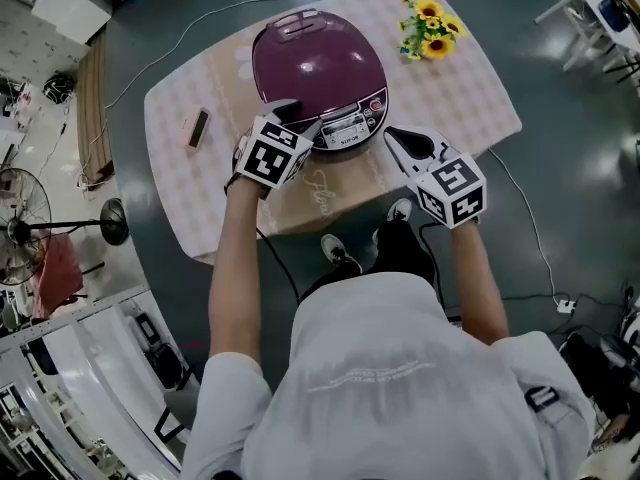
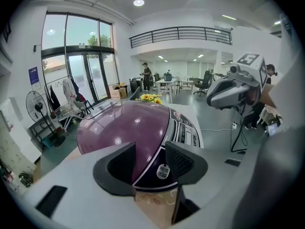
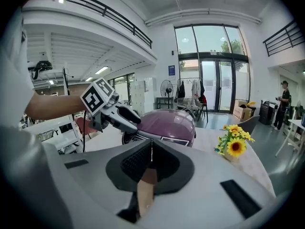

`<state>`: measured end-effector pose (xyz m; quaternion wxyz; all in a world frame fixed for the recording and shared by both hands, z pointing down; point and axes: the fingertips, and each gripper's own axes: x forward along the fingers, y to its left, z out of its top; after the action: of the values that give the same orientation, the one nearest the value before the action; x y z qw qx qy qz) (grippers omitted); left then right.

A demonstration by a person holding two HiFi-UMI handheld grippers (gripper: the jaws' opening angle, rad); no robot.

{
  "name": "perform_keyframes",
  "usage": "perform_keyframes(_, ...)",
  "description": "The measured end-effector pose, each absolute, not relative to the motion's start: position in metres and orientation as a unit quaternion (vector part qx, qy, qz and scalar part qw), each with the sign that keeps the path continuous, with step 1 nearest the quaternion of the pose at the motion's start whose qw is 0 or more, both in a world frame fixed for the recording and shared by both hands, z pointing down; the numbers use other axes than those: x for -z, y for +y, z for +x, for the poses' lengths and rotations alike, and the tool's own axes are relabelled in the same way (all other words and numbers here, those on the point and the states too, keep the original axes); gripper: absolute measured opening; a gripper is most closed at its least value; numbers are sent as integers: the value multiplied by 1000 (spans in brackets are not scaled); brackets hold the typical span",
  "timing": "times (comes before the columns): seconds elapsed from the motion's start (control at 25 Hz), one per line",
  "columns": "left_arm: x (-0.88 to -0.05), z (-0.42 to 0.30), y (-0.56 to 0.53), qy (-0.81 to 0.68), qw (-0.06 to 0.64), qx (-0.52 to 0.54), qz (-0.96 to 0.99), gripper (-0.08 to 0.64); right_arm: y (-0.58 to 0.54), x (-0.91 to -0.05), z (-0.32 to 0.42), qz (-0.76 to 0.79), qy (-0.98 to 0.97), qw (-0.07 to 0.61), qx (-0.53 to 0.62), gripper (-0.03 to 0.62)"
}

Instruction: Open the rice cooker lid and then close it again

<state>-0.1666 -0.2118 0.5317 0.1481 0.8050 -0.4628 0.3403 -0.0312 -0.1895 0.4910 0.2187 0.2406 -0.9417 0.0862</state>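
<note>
Rice cooker lid (image 1: 318, 63): glossy purple plastic, smooth, with mirror-like highlights. Tablecloth (image 1: 470, 88): matt checked cloth. Left gripper (image 2: 151, 160) and right gripper (image 3: 151, 157): matt grey plastic shells, black finely ribbed pads (image 2: 180, 160).

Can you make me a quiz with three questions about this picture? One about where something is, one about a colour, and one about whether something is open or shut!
1. Where are the sunflowers?
A. at the far right end of the table
B. under the table
C. on the floor

2. What colour is the rice cooker's lid?
A. green
B. purple
C. yellow

3. How do the jaws of the right gripper stand?
A. together, holding nothing
B. wide apart
C. clamped on a flower

Answers:
1 A, the head view shows the sunflowers on the tabletop at its far right end.
2 B, the lid shines purple in all three views.
3 A, the right gripper view shows its pads meeting with nothing between them.
</note>
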Motion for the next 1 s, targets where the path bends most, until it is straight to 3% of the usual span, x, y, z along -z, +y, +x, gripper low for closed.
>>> perform_keyframes(0.72,-534,-168,-211,-492,197,-369,764,204,-267,-428,-21,193,-961,195,-34,26)
perform_keyframes(1.0,-532,-171,-212,-496,170,-353,775,193,-294,-418,-23,170,-968,181,-19,26)
